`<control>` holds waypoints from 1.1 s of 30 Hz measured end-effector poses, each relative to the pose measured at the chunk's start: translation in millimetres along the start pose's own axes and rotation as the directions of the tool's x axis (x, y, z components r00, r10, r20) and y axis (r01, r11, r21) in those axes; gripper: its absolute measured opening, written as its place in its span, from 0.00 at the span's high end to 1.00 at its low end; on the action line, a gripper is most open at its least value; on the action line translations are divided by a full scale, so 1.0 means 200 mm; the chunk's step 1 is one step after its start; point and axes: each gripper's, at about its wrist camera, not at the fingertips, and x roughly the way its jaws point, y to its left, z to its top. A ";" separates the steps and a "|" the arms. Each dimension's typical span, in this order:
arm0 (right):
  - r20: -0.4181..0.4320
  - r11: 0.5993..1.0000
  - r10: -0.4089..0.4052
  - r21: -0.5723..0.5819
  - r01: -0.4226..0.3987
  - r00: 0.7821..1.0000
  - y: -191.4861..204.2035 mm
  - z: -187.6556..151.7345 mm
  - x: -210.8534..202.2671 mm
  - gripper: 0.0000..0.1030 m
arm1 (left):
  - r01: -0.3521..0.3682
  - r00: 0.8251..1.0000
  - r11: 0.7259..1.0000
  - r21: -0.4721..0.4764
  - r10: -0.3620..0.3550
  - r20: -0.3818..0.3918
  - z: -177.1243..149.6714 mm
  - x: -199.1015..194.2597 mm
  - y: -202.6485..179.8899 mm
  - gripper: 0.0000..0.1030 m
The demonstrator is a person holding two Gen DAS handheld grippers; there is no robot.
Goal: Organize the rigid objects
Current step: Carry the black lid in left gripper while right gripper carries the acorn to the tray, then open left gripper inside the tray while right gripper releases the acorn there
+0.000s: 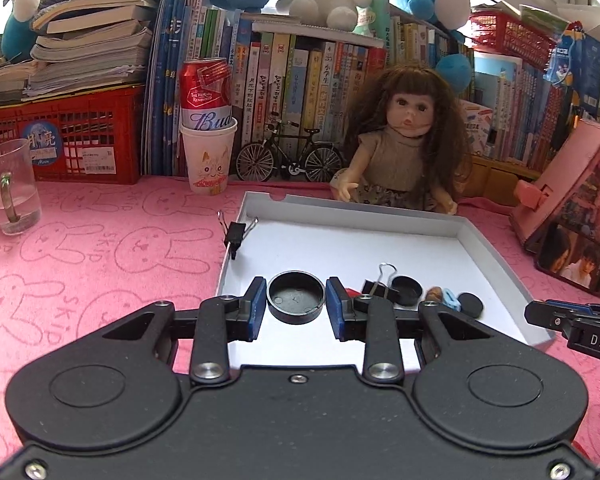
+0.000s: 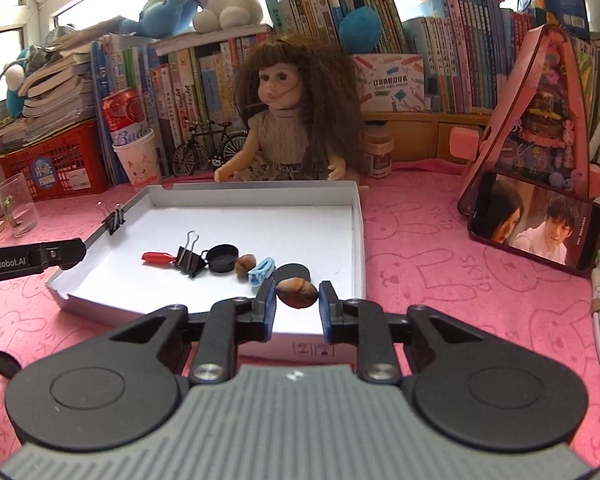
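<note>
A white shallow box (image 1: 440,222) (image 2: 260,194) lies on the pink cloth. My left gripper (image 1: 296,300) is shut on a large black round lid (image 1: 296,297), held over the box's near left part. My right gripper (image 2: 297,294) is shut on a brown nut (image 2: 298,291) over the box's near right edge. In the box lie a row of small items: a red piece (image 2: 156,258), a black binder clip (image 2: 190,258) (image 1: 378,286), a small black lid (image 2: 223,258) (image 1: 407,289), a second nut (image 2: 245,265), a blue clip (image 2: 261,270) (image 1: 452,303) and a black disc (image 2: 294,271) (image 1: 471,304).
Another binder clip (image 1: 236,234) (image 2: 115,220) grips the box's left wall. A doll (image 1: 404,140) sits behind the box. A glass mug (image 1: 12,186), paper cup with a can (image 1: 208,156), model bicycle (image 1: 290,156), phone (image 2: 536,232) and pink stand (image 2: 540,120) surround it. A black disc (image 2: 5,362) lies on the cloth.
</note>
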 end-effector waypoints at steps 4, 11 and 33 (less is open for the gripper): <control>-0.069 0.999 0.012 0.048 -0.009 0.998 -0.04 0.06 0.13 0.74 | -0.017 0.999 1.000 -0.005 0.017 -0.039 0.03 0.13 0.02 0.71; -0.157 0.996 0.020 0.090 -0.005 0.987 -0.09 0.11 0.26 0.74 | -0.052 0.994 0.999 -0.007 0.051 -0.099 0.02 0.28 0.05 0.71; -0.214 0.991 -0.006 0.130 0.035 0.977 -0.10 0.15 0.39 0.74 | -0.063 0.992 0.997 0.042 0.067 -0.109 -0.02 0.37 -0.02 0.70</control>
